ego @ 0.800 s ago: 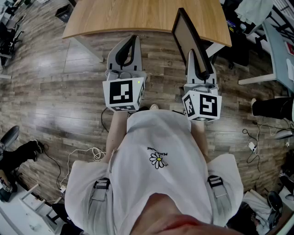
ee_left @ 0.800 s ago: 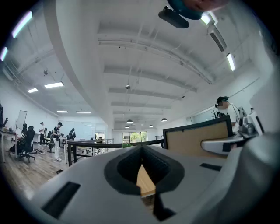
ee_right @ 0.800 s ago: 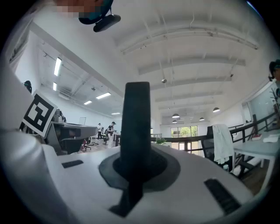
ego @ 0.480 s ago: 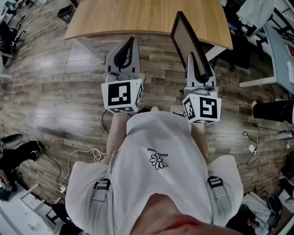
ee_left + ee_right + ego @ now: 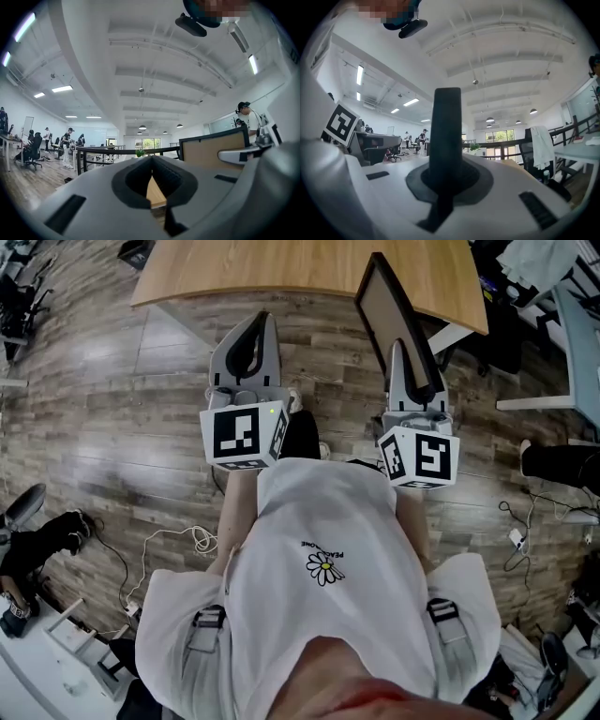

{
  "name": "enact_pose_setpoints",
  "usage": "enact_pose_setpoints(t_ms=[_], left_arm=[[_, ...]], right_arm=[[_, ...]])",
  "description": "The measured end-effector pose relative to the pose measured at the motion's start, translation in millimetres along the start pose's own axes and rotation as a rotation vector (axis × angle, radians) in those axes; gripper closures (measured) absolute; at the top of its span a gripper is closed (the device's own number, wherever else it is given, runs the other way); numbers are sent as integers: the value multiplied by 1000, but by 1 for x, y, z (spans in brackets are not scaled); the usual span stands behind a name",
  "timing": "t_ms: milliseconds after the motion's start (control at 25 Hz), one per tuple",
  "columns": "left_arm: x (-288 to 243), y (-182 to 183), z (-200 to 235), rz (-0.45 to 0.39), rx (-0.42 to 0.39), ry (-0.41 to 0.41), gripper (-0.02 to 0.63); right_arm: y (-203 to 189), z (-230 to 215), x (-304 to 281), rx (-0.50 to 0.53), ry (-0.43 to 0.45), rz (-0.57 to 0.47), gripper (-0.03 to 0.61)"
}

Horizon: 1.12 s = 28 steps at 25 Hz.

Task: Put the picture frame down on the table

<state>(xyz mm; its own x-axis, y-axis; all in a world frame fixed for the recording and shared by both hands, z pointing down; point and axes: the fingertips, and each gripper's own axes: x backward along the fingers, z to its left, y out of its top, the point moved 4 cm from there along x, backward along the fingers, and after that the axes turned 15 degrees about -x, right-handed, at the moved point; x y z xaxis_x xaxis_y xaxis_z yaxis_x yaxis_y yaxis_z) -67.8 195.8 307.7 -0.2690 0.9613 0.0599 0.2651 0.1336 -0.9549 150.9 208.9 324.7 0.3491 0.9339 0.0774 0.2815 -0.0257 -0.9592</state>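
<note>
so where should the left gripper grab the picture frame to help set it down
Probably the black rim along its top edge, coming down from above, beyond the right gripper. The picture frame stands on edge, thin and flat, its broad face toward the left, so the left fingers can straddle that free rim.

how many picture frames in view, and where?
1. The picture frame is clamped upright in the right gripper, by the table edge. None on the visible tabletop; others could be hidden.

"What is the bench (image 5: 281, 273) made of?"
"Pale wood, smooth and matt. The floor (image 5: 112, 427) is grey plank with a soft sheen."
"And the picture frame (image 5: 386, 315)?"
"It has a matt black rim and a tan board face. The shirt (image 5: 328, 521) is white cloth."
</note>
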Motion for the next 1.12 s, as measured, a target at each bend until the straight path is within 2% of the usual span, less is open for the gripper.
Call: enact_pose_setpoints(t_ms=[80,280,400,600,800,1120], left_arm=[[-5,-3,3,-12,-4,-6,598],[-41,-9,12,-23,-20,-17,598],[-63,-7,21,-43,-11,-17,598],[-114,-23,49,-58,35,-20,598],[-183,-38,87,-60,20,-23,598],[-294,-45,154,-73,14,-67,598]], right_arm=[[-4,-1,-5,17,-10,17,560],[-13,-17,-34,-67,-40,31,560],[-13,-24,-54,-58,-46,36,560],[-16,-34,-113,-3,-74,27,560],[-23,-46,-190,36,-103,55,560],[-11,-42,-306,207,-165,75,560]])
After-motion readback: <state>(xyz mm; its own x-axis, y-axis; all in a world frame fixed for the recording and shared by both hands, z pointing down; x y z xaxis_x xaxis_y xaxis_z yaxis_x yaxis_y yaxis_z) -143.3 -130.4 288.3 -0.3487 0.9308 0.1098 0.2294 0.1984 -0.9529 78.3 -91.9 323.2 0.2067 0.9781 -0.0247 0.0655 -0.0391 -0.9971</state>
